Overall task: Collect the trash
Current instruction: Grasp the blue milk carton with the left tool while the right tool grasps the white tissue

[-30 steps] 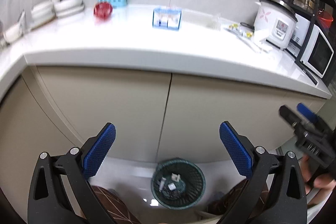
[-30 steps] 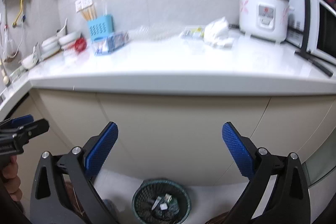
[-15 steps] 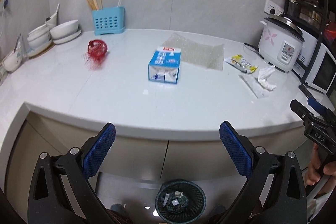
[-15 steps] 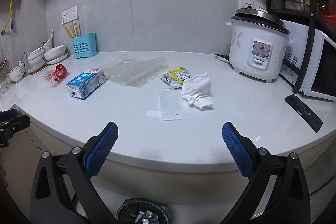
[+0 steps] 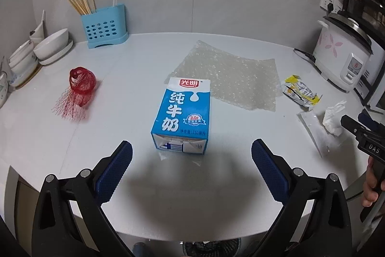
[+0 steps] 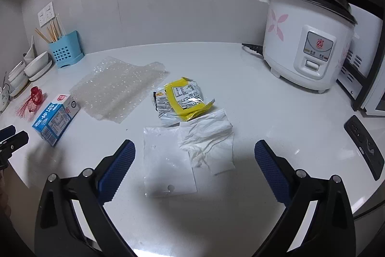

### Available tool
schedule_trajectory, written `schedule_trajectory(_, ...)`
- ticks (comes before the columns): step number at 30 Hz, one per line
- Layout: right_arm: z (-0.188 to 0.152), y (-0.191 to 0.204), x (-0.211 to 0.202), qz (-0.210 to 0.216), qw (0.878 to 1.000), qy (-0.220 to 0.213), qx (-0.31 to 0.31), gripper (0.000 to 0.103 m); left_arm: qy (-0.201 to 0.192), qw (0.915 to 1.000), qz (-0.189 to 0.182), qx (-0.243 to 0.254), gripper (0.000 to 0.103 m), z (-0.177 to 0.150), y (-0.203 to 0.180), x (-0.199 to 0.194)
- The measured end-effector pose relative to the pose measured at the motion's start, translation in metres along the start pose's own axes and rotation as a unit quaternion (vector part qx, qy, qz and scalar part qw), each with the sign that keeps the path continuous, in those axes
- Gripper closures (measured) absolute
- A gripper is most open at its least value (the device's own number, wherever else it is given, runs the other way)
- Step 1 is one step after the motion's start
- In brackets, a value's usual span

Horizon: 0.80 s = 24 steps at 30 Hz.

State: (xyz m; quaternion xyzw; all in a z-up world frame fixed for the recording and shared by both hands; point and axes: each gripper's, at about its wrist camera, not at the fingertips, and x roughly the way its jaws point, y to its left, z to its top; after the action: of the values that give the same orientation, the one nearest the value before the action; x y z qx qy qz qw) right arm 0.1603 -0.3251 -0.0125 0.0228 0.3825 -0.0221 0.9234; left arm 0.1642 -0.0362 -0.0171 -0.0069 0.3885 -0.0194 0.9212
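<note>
A blue milk carton (image 5: 182, 116) lies flat on the white counter (image 5: 120, 100), just ahead of my open left gripper (image 5: 192, 152). Left of it is a red mesh net (image 5: 80, 86); behind it a bubble wrap sheet (image 5: 228, 78). My right gripper (image 6: 194, 153) stands open above a clear plastic bag (image 6: 167, 160) and a crumpled white tissue (image 6: 208, 136). A yellow snack wrapper (image 6: 182, 99) lies beyond them. The carton (image 6: 56, 118), net (image 6: 33, 99) and bubble wrap (image 6: 120, 88) also show in the right wrist view. A dark mesh bin (image 5: 211, 248) peeks from under the counter edge.
A blue utensil holder (image 5: 104, 27) and stacked white bowls (image 5: 51, 46) stand at the back left. A rice cooker (image 6: 306, 42) and a microwave (image 6: 365, 59) occupy the right, with a black remote (image 6: 364, 145) near the edge. A person's hand (image 5: 371, 187) holds the right gripper.
Both grippers have risen from below the counter's edge to above its top and moved in close over the trash. Their jaws stay wide apart.
</note>
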Motion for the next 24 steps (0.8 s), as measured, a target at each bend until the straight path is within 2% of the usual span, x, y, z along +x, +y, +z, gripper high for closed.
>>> schedule_trajectory(10,0.016,-0.026,0.064,0.016,0.997,0.067,0.046,0.008,0.035,0.9994,0.005,0.000,0.006,0.024,-0.004,0.058)
schedule_trajectory(17,0.018,-0.019,0.080,0.003,0.997,0.078,0.026,0.008,0.064,0.9979,0.008,-0.008,0.007,0.027,-0.002,0.080)
schedule_trajectory(19,0.017,-0.018,0.083,-0.007,0.996,0.081,0.025,0.008,0.071,0.9974,0.011,-0.006,0.013,0.026,-0.004,0.082)
schedule_trajectory(21,0.016,-0.018,0.085,-0.011,0.996,0.086,0.024,0.014,0.081,0.9966,0.015,-0.004,0.020,0.026,-0.006,0.084)
schedule_trajectory(24,0.014,-0.020,0.087,-0.010,0.995,0.093,0.033,0.025,0.097,0.9951,0.015,-0.004,0.038,0.026,-0.006,0.087)
